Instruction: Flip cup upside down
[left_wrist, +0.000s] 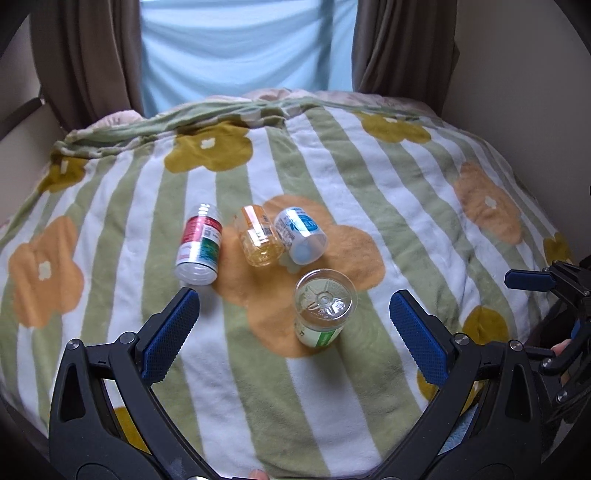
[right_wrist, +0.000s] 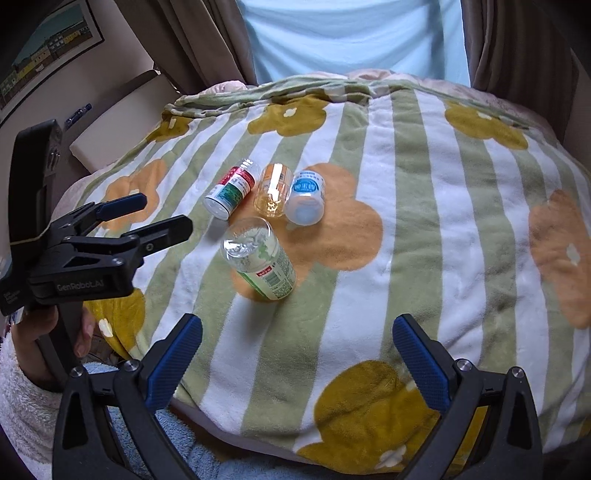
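Observation:
Several small clear cups stand on a flowered blanket (left_wrist: 332, 177). A green-labelled cup (left_wrist: 323, 308) stands upside down, its base up, nearest me; it also shows in the right wrist view (right_wrist: 260, 258). Behind it lie a red-green cup (left_wrist: 199, 245), an orange cup (left_wrist: 258, 236) and a blue-labelled cup (left_wrist: 301, 234) on their sides. My left gripper (left_wrist: 293, 314) is open and empty, just short of the green cup. My right gripper (right_wrist: 297, 339) is open and empty, nearer the blanket's front edge. The left gripper shows in the right wrist view (right_wrist: 155, 214).
The striped blanket (right_wrist: 424, 221) covers a rounded surface that drops off at the front and sides. Brown curtains (left_wrist: 92, 55) and a light blue pane stand behind. A framed picture (right_wrist: 40, 55) hangs on the left wall. A cardboard box (right_wrist: 122, 110) sits at the far left.

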